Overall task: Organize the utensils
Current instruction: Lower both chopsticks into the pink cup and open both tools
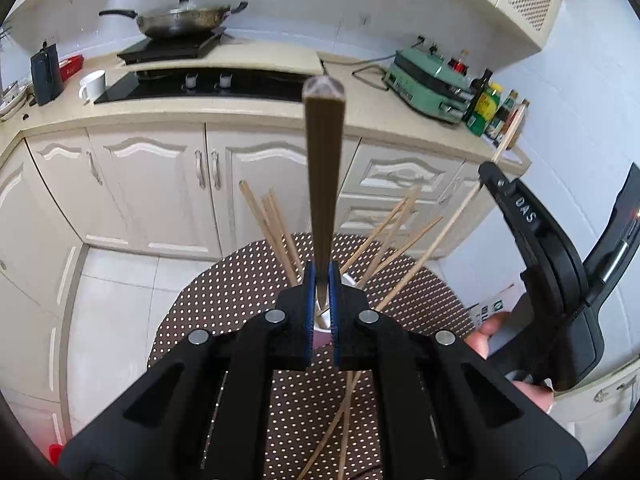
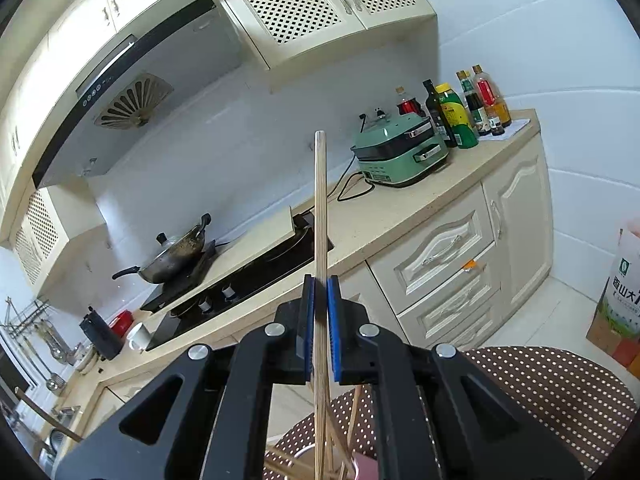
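My left gripper (image 1: 321, 280) is shut on a dark brown chopstick (image 1: 323, 168) that points up and away from the camera. Below it a white utensil holder (image 1: 326, 318) stands on a brown polka-dot table (image 1: 240, 292) with several wooden chopsticks (image 1: 276, 228) fanning out of it. My right gripper (image 2: 321, 292) is shut on a light wooden chopstick (image 2: 320, 216) held upright. In the left wrist view the right gripper (image 1: 490, 172) shows at the right, holding that chopstick (image 1: 440, 240) with its lower end at the holder. More chopsticks (image 1: 344, 408) lie on the table.
Cream cabinets (image 1: 168, 184) and a countertop (image 1: 224, 108) run behind the table. On it are a hob with a wok (image 1: 180, 20), a white mug (image 1: 93, 85), a green electric cooker (image 1: 428, 84) and several bottles (image 1: 488, 108). A printed sack (image 2: 620, 292) stands on the floor.
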Demonstrator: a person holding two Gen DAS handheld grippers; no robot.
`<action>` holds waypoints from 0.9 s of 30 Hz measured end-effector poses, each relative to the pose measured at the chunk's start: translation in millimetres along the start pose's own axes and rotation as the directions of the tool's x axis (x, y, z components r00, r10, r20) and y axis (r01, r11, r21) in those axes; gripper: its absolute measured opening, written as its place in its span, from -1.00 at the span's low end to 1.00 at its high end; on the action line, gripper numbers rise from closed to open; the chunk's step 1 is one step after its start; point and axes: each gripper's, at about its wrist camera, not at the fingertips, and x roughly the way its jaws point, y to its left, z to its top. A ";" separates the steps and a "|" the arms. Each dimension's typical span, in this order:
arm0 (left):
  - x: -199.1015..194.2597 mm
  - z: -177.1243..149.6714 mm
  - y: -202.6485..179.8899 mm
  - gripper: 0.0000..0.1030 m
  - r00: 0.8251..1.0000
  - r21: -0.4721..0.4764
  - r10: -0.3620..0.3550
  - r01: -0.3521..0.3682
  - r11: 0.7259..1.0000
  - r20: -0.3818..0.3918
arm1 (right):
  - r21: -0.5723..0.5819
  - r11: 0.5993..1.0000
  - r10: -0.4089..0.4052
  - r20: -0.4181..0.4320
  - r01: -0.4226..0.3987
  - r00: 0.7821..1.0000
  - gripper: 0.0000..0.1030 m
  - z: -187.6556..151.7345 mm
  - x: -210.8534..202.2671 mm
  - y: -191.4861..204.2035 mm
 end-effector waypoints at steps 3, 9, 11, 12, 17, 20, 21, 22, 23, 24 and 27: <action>16.2 -1.9 6.8 -0.87 0.999 -0.004 0.007 -0.007 1.000 -0.038 | -0.018 1.000 0.002 -0.001 -0.002 1.000 -0.90 -13.5 11.7 -0.3; 45.4 -7.3 18.7 -0.87 0.996 -0.024 -0.004 0.002 1.000 -0.084 | -0.061 0.998 -0.015 -0.029 0.014 0.999 -0.90 -51.0 22.7 -3.5; 53.9 -9.9 18.3 -0.87 0.995 -0.022 -0.008 0.006 1.000 -0.098 | -0.079 0.997 -0.021 -0.052 0.017 0.998 -0.90 -61.1 25.1 -3.8; 56.5 -10.8 17.2 -0.87 0.995 -0.018 -0.008 0.007 1.000 -0.100 | -0.076 0.997 -0.017 -0.072 0.011 0.997 -0.90 -65.7 26.0 -5.1; 77.1 -23.2 15.3 -0.86 0.990 -0.004 -0.007 0.006 1.000 -0.139 | -0.090 0.996 -0.016 -0.133 0.004 0.991 -0.90 -82.7 25.1 -7.5; 85.5 -30.2 20.5 -0.86 0.991 -0.034 -0.013 0.009 0.999 -0.133 | -0.093 0.996 -0.015 -0.157 0.000 0.988 -0.90 -88.5 23.0 -9.2; 85.8 -32.5 23.3 -0.85 0.993 -0.048 -0.012 0.007 0.999 -0.116 | -0.101 0.995 -0.014 -0.166 -0.002 0.986 -0.90 -90.0 22.1 -8.8; 86.5 -33.0 24.3 -0.84 0.994 -0.052 -0.010 0.005 0.999 -0.110 | -0.111 0.994 -0.016 -0.174 -0.004 0.985 -0.90 -91.9 20.8 -8.1; 87.3 -33.4 25.5 -0.83 0.995 -0.054 -0.007 0.002 0.999 -0.101 | -0.125 0.992 -0.025 -0.195 0.000 0.980 -0.90 -93.7 20.5 -6.7; 88.2 -33.4 26.0 -0.83 0.996 -0.051 -0.006 0.001 0.999 -0.094 | -0.131 0.991 -0.039 -0.218 0.010 0.975 -0.86 -95.2 21.9 -6.4; 92.5 -32.3 25.4 -0.79 0.994 -0.010 0.031 -0.032 0.999 -0.103 | -0.059 0.998 -0.018 -0.288 0.001 0.958 -0.83 -94.5 20.2 -10.8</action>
